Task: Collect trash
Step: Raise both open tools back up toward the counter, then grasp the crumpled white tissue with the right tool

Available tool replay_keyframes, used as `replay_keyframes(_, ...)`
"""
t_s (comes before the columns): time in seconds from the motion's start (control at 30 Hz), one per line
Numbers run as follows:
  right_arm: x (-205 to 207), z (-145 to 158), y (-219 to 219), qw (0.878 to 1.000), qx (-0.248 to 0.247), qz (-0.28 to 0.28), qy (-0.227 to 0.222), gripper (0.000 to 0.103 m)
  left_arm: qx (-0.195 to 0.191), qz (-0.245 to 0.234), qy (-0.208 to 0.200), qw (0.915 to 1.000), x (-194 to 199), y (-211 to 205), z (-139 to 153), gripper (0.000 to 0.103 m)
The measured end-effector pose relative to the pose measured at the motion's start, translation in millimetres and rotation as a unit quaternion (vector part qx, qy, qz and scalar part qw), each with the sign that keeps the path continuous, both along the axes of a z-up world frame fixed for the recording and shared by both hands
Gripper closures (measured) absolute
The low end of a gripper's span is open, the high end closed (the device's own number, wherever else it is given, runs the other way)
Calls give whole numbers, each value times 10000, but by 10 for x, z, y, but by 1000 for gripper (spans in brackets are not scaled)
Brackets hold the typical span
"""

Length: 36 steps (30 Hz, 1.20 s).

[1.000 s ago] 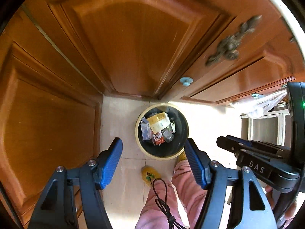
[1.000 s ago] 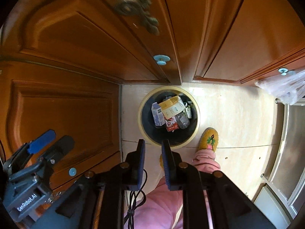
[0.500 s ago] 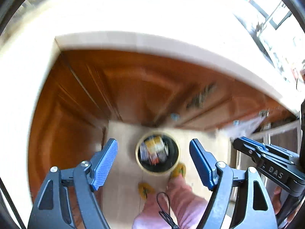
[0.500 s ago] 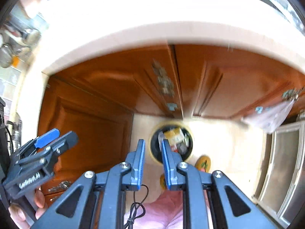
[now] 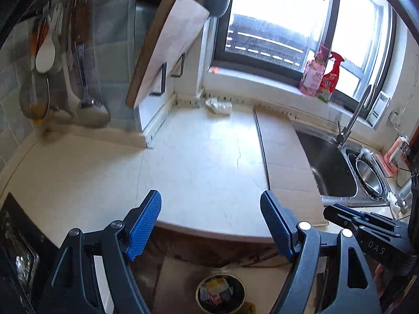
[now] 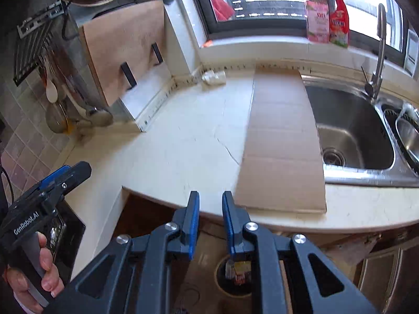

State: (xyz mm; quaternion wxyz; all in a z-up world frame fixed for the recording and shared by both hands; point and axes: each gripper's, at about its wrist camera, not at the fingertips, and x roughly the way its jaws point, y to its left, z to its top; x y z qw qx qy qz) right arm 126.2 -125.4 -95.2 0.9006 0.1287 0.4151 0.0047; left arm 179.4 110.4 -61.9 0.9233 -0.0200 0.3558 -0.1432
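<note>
Both my grippers over the tabletop, trash bin on the floor below

My left gripper (image 5: pixel 209 225) tilts downward, its ribbed blue jaws just widened and released, nothing between them; my right gripper (image 6: pixel 210 225) tilts likewise, jaws nearly together, empty; the pale stone tabletop (image 5: pixel 199 162) is smooth and cracked, a flat cardboard sheet (image 6: pixel 282 141) beside the steel sink (image 6: pixel 351 133); the round trash bin (image 5: pixel 221 294) holds wrappers, partly hidden behind my right jaws.

We hold 2 grippers angled downward. Our left gripper (image 5: pixel 210 225) has its jaws spread wide with nothing between them; our right gripper (image 6: pixel 210 222) keeps a narrow, empty gap.
</note>
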Motion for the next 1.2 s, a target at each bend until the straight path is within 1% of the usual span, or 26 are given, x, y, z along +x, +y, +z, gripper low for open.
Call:
replay_keyframes(0.07,134,257,-37,9998,-18,38,-212,85,141,38,-258,9996,68,-25,219,25)
replay_keyframes(0.13,304,481,-85,9992,-50,51,-391,82,236,98,-470,9986,161,-81,417,22)
replay_keyframes(0.2,461,655,-150,9983,-23,83,-574,70,254,136,-607,9977,282,-124,608,21)
replay_keyframes(0.27,658,791,-268,9971,38,129,-749,67,298,198,-724,9967,412,-206,753,20)
replay_keyframes(0.33,900,933,-371,9958,68,256,-877,66,382,286,-809,9956,580,-300,836,20)
replay_keyframes(0.43,1273,1026,-454,9938,123,538,-968,63,528,473,-879,9936,891,-450,918,19)
replay_keyframes(0.5,1584,1055,-526,9920,192,768,-983,56,593,604,-848,9928,1133,-560,879,19)
replay_keyframes(0.57,1898,1044,-594,9900,199,988,-984,53,654,733,-754,9923,1390,-678,846,19)
replay_keyframes(0.67,2387,932,-680,9882,252,1249,-855,53,793,883,-562,9913,1797,-855,739,19)
replay_keyframes(0.8,2988,672,-782,9865,390,1479,-576,53,1018,1121,-321,9880,2319,-1082,533,19)
replay_keyframes(0.93,3615,278,-863,9861,413,1586,-259,53,1111,1359,10,9845,2832,-1220,223,19)
replay_keyframes(1.0,3895,23,-904,9864,488,1566,-39,53,1114,1440,189,9831,3063,-1253,42,19)
replay_keyframes(1.13,4352,-505,-923,9874,535,1441,362,53,1187,1572,529,9790,3458,-1294,-348,19)
replay_keyframes(1.2,4509,-711,-916,9876,513,1409,471,53,1213,1621,652,9771,3579,-1294,-513,19)
